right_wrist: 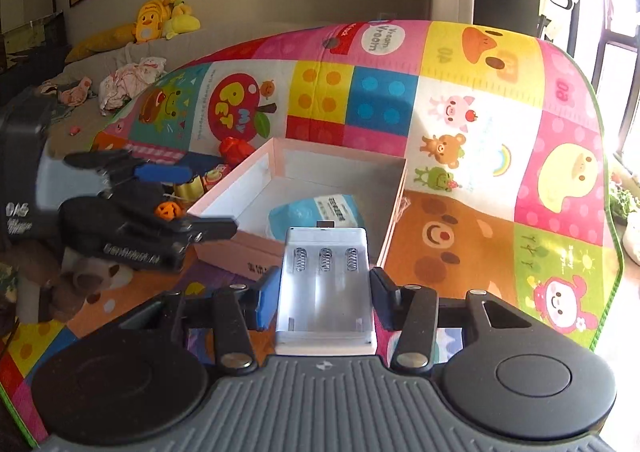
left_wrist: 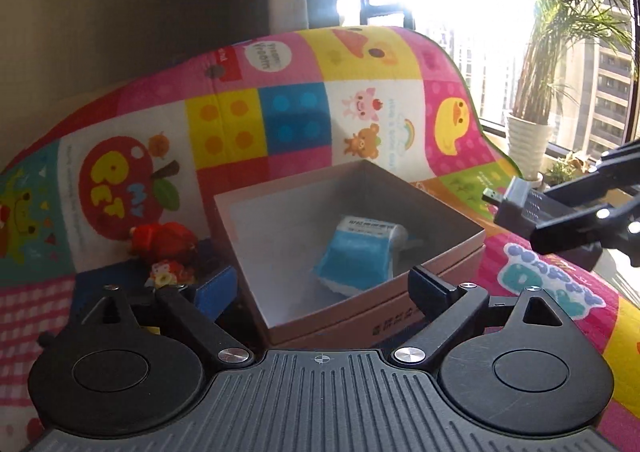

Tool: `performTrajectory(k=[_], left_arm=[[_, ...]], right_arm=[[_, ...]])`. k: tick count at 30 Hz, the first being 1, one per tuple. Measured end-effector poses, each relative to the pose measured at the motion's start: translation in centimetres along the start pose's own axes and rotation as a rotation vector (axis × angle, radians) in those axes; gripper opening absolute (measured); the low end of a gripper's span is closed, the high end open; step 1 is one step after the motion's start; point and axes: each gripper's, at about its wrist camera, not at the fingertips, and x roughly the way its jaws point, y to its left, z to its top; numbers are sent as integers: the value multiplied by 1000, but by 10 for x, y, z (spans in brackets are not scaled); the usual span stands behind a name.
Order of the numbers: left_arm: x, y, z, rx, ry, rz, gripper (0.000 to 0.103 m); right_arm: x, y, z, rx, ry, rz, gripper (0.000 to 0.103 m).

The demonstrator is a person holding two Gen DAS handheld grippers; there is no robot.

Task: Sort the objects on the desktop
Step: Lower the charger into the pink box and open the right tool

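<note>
While the right gripper (right_wrist: 324, 292) clamps the white battery case (right_wrist: 326, 284) | long axis aimed at the box (right_wrist: 340, 168) just ahead | left gripper (left_wrist: 320, 288) wide, empty, over the box.

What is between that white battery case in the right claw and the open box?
Nothing visible. The right gripper holds the battery case just short of the box, whose top is open. Only a blue packet lies inside; the open left gripper hangs beside the box.

home liv. rm | sofa (right_wrist: 120, 52) w/ plush toys (right_wrist: 160, 18) | kids' playmat (right_wrist: 460, 100)
</note>
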Motion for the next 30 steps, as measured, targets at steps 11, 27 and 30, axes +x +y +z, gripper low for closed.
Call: performTrajectory(k=[11,27,30], left_arm=[[-35,43,-53,-168,51,95,100],[-20,62,-64,-216,63,108,101],[-6,57,-55,-166,61,146,99]], right_arm=[[165,-13,79,12,114,-152,47],[103,48,62,-101,26,-33,58],[94,69,57,-126,24,29,58]])
